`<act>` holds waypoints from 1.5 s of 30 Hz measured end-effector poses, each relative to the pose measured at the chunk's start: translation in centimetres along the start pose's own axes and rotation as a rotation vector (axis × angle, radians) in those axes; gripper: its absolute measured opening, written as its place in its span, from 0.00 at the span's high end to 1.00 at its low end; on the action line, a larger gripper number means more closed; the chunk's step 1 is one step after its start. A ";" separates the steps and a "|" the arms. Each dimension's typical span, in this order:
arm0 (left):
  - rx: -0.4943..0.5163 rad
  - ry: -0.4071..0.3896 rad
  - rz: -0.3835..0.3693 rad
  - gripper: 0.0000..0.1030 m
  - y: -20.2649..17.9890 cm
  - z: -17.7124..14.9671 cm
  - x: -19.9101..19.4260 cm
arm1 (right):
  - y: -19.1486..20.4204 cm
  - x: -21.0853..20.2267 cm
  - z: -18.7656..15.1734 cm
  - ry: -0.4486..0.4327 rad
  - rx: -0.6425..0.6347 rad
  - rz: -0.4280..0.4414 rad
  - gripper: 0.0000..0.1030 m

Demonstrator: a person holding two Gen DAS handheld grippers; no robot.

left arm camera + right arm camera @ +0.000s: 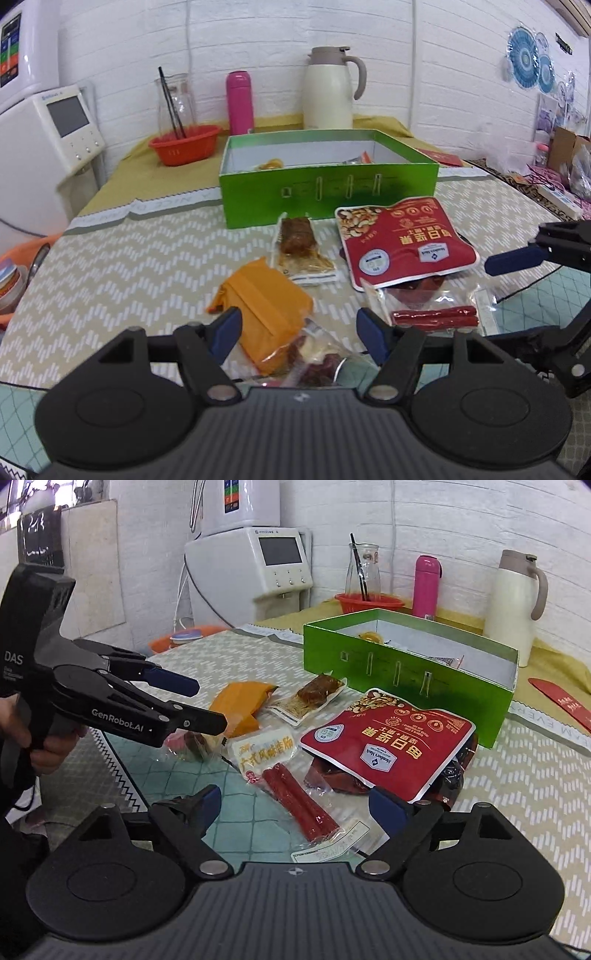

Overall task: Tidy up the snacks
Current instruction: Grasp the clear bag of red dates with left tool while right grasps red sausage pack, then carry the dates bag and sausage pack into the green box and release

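The orange packet [264, 306] lies between and just beyond the left gripper [297, 332] fingers, a clear wrapper of red-and-white sweets [317, 360] nearer still; the sausage pack [295, 797] lies between the right gripper [303, 808] fingers, the red nut bag [388, 738] past the right-hand one; the green box [328, 192] stands farther off on the desk [129, 266]; its contents are mostly hidden by the wall; both pairs of fingers are spread wide, holding nothing.
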State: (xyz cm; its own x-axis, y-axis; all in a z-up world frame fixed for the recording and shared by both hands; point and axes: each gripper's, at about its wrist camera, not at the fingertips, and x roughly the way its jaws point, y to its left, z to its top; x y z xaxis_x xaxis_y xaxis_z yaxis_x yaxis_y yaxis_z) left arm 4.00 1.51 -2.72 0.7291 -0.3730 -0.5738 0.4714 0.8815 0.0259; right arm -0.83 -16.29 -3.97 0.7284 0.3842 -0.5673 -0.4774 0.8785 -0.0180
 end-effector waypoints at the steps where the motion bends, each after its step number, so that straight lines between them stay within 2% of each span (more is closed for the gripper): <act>1: -0.007 0.012 -0.013 0.33 0.1 0.0 0.4 | 0.2 0.3 0.1 0.008 -0.024 -0.003 0.00; 4: -0.069 0.085 -0.096 0.33 0.7 -0.2 1.3 | 0.6 1.6 0.4 0.055 -0.093 0.018 0.00; 7: -0.120 0.114 -0.195 0.33 1.4 -0.8 1.3 | 1.1 2.8 0.4 0.114 -0.163 0.040 0.00; 9: -0.106 0.125 -0.194 0.33 1.2 -1.1 1.4 | 0.9 3.3 0.4 0.128 -0.177 0.042 0.00; 14: -0.029 0.119 -0.169 0.33 0.3 -1.4 2.0 | -1.0 3.9 0.5 0.158 -0.079 0.098 0.00; 17: 0.001 0.110 -0.165 0.35 -0.2 -1.5 2.1 | -1.1 3.9 0.4 0.136 -0.086 0.096 0.00; 18: 0.013 0.103 -0.159 0.46 -0.5 -1.5 2.1 | -1.0 3.7 0.4 0.117 -0.088 0.093 0.03; 19: 0.017 0.101 -0.154 0.54 -0.6 -1.5 2.0 | -0.8 3.5 0.4 0.107 -0.087 0.092 0.19; 25: -0.008 0.091 -0.163 0.55 -1.1 -1.9 1.3 | 0.5 2.1 0.5 0.099 -0.044 0.004 0.44; 26: -0.011 0.090 -0.166 0.55 -1.1 -2.0 1.1 | 0.5 1.7 0.4 0.090 -0.025 -0.001 0.52; 27: -0.015 0.088 -0.166 0.55 -1.2 -2.0 0.9 | 0.4 1.4 0.3 0.084 0.005 0.001 0.56; 29: -0.023 0.079 -0.171 0.55 -1.2 -2.0 0.5 | 0.1 0.9 0.0 0.081 0.059 0.010 0.56; 32: -0.041 0.054 -0.164 0.55 -1.0 -1.6 -0.4 | 0.1 0.2 -0.6 0.060 0.099 -0.022 0.58; 34: -0.052 0.043 -0.160 0.55 -0.7 -1.3 -0.8 | -0.2 -0.7 -0.8 0.026 0.147 -0.020 0.58; 39: -0.073 -0.004 -0.130 0.55 0.0 0.7 -1.4 | -1.7 -3.7 0.5 -0.138 0.283 -0.014 0.57; 41: -0.086 -0.042 -0.108 0.55 0.3 2.1 -1.6 | -3.1 -4.2 1.4 -0.207 0.358 -0.045 0.57; 45: -0.110 -0.154 -0.065 0.55 0.6 5.0 -2.7 | -5.8 -4.3 2.8 -0.313 0.488 -0.168 0.57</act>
State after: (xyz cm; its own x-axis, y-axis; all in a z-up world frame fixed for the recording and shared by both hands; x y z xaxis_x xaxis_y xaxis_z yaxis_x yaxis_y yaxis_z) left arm 4.82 1.54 2.96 0.7704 -0.4625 -0.4389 0.4691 0.8774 -0.1011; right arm 0.18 -22.26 0.83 0.9196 0.2293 -0.3190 -0.1168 0.9349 0.3352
